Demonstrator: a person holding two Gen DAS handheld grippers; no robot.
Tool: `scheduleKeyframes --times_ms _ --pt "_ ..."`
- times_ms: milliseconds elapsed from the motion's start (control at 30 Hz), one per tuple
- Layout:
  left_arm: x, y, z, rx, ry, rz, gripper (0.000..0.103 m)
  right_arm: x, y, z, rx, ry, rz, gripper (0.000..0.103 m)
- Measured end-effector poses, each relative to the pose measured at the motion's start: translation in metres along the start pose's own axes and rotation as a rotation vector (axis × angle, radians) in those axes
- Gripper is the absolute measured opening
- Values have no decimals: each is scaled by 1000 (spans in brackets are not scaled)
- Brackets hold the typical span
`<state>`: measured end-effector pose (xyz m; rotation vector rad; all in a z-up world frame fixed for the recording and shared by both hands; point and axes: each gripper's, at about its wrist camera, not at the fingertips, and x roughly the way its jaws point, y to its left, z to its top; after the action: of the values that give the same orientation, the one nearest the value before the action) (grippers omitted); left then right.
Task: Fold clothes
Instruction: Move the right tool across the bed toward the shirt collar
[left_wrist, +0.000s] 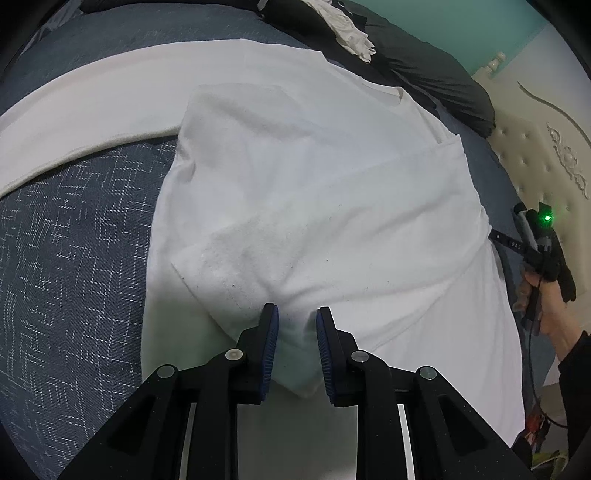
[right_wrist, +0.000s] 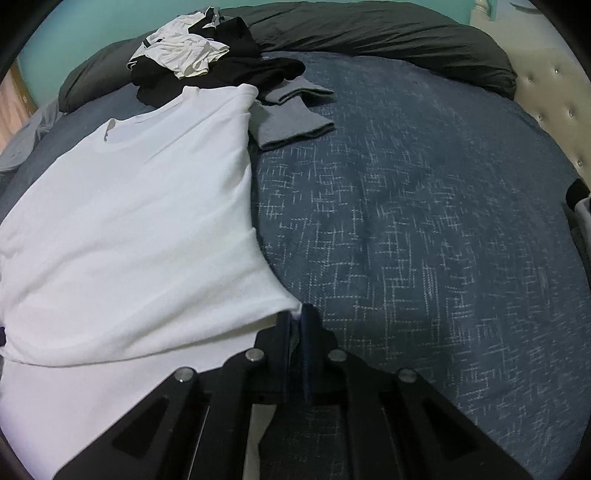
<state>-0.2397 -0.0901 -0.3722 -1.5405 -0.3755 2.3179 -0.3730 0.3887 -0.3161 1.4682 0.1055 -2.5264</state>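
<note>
A white shirt (left_wrist: 314, 177) lies spread on the blue patterned bedspread (left_wrist: 74, 258), partly folded over itself. My left gripper (left_wrist: 295, 314) is shut on a bunched fold of its near edge, and white cloth fills the gap between the blue pads. In the right wrist view the same shirt (right_wrist: 140, 221) stretches away to the left, neckline at the far end. My right gripper (right_wrist: 297, 317) is shut on the shirt's right-hand corner, with a sliver of white cloth pinched between its pads. A person's hand (left_wrist: 543, 306) holds that gripper at the shirt's right edge.
A pile of black and white clothes (right_wrist: 192, 55) sits at the far end of the bed. A folded grey garment (right_wrist: 291, 118) lies beside it, with a dark duvet (right_wrist: 388, 40) behind. A cream tufted headboard (left_wrist: 535, 155) stands on the right. Blue bedspread (right_wrist: 424, 240) stretches right of the shirt.
</note>
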Motion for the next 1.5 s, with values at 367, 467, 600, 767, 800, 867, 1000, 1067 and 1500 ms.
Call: scheduleKeyframes --times_ms 367,467,600,767,800,867,1000,1067,1500 --pt "3 -6 1 7 -4 9 27 -37 -33 40 131 -32 78 32" --pt "3 -7 0 11 -4 12 27 -36 -19 77 143 -53 110 36" --pt "5 -8 1 12 -1 9 31 -17 3 128 170 -19 136 41" --pt "6 -9 2 25 0 12 32 4 12 170 234 27 103 41" --pt "6 -9 2 26 1 11 32 7 13 177 236 35 87 41" --pt "6 -9 2 27 3 11 32 19 19 189 230 57 65 41" --pt "6 -11 2 37 6 13 37 41 29 204 205 119 12 41" --pt "7 -13 2 51 6 17 38 52 32 208 203 140 4 41" --pt "5 -12 0 62 3 11 39 69 37 223 146 119 -128 3"
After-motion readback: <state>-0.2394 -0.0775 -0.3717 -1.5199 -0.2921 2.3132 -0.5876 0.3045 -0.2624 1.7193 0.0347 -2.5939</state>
